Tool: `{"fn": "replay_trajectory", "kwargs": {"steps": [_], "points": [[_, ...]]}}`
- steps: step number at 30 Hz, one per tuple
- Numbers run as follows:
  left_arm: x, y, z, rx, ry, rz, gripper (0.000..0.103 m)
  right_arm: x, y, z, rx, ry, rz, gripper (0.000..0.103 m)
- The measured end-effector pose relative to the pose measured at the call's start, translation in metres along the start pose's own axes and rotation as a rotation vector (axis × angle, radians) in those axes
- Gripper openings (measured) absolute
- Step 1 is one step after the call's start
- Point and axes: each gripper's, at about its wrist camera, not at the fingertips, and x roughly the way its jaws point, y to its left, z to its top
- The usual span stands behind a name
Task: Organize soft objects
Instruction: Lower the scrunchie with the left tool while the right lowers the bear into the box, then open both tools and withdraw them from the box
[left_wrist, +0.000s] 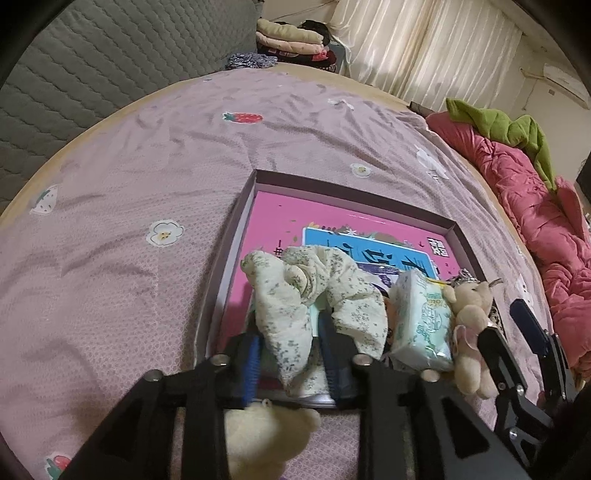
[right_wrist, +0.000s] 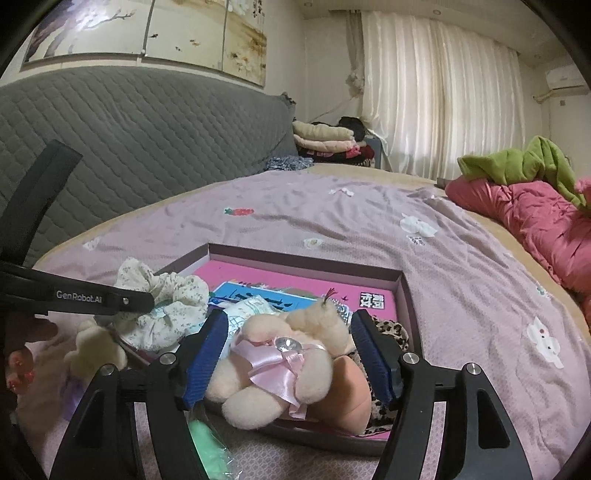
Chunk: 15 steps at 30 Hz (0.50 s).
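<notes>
A shallow box with a pink printed bottom lies on the bed; it also shows in the right wrist view. My left gripper is shut on a floral scrunchie and holds it over the box's near end. A tissue pack and a small beige teddy with a pink bow sit in the box. My right gripper is open, its fingers on either side of that teddy, not pressing it. A pale plush lies on the bed below my left gripper.
The lilac bedsheet spreads left and beyond the box. A red quilt with a green cloth lies at the right. A grey quilted headboard stands behind. Folded clothes are stacked far back. A leopard-print item lies in the box.
</notes>
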Motion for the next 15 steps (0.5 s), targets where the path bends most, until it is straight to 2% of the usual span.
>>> {"fn": "replay_trajectory", "kwargs": {"steps": [6, 15], "points": [[-0.006, 0.003, 0.002, 0.006, -0.024, 0.023, 0.045, -0.001, 0.001, 0.001, -0.004, -0.007, 0.003, 0.072], [-0.018, 0.004, 0.005, 0.019, -0.054, 0.051, 0.047, -0.004, 0.002, 0.002, 0.0, -0.013, -0.011, 0.074]]}}
